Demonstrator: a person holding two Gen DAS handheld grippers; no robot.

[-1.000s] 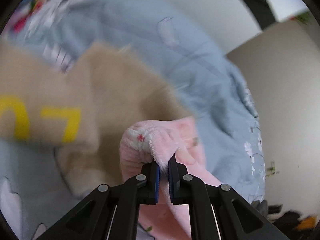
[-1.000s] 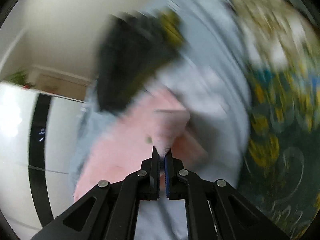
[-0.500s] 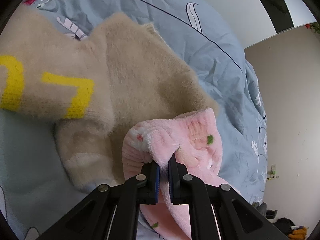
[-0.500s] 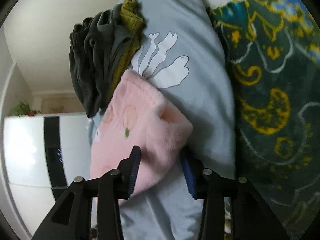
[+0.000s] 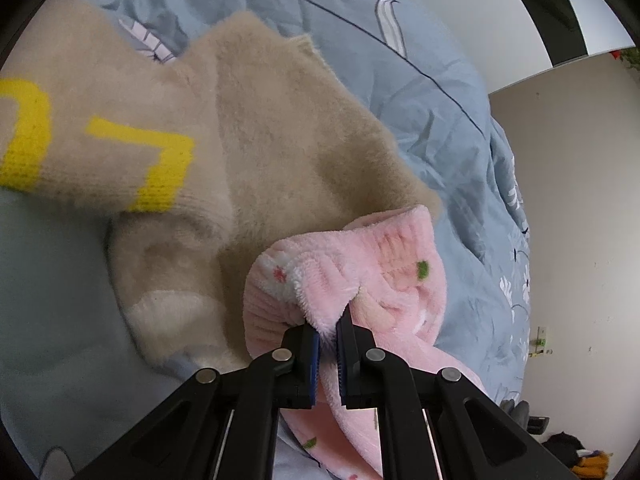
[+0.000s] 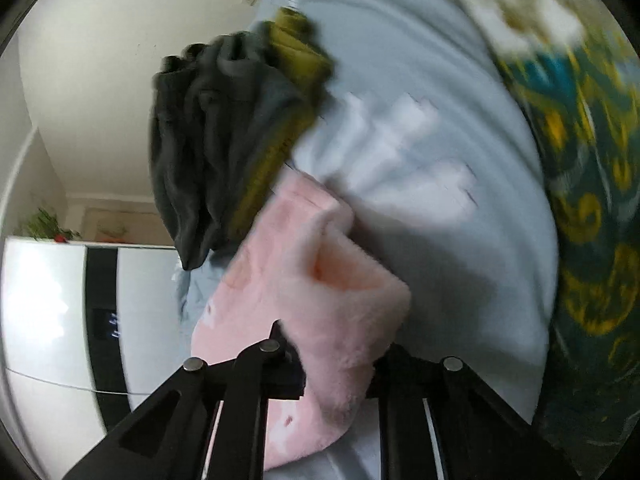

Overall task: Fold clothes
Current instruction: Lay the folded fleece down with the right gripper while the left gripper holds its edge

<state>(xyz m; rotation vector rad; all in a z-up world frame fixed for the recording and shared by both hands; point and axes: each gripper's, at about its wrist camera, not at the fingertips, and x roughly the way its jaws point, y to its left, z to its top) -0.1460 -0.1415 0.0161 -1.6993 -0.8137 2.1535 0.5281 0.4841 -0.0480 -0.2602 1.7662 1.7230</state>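
- The left gripper (image 5: pixel 328 330) is nipped tight on a bunched fold of the pink fleece (image 5: pixel 384 264), its blue pads almost together with only the fluffy edge between them.
- From that gripper the pink fleece spreads toward 1 o'clock and trails down to 5 o'clock across the blue bedsheet (image 5: pixel 420 92).
- A beige sweater (image 5: pixel 280 152) with yellow lettering (image 5: pixel 156 164) lies at 10 o'clock of the fleece, touching it, flat on the same bed.
- In the right wrist view, which is blurred, the right gripper (image 6: pixel 336 360) is closing, with a thick fold of the pink fleece (image 6: pixel 332 280) between its jaws and hiding the pads.
- A dark grey garment (image 6: pixel 208 136) and an olive one (image 6: pixel 296 52) sit heaped at 11 o'clock of that fleece.
- A green and yellow patterned blanket (image 6: pixel 588 184) fills the 3 o'clock side.
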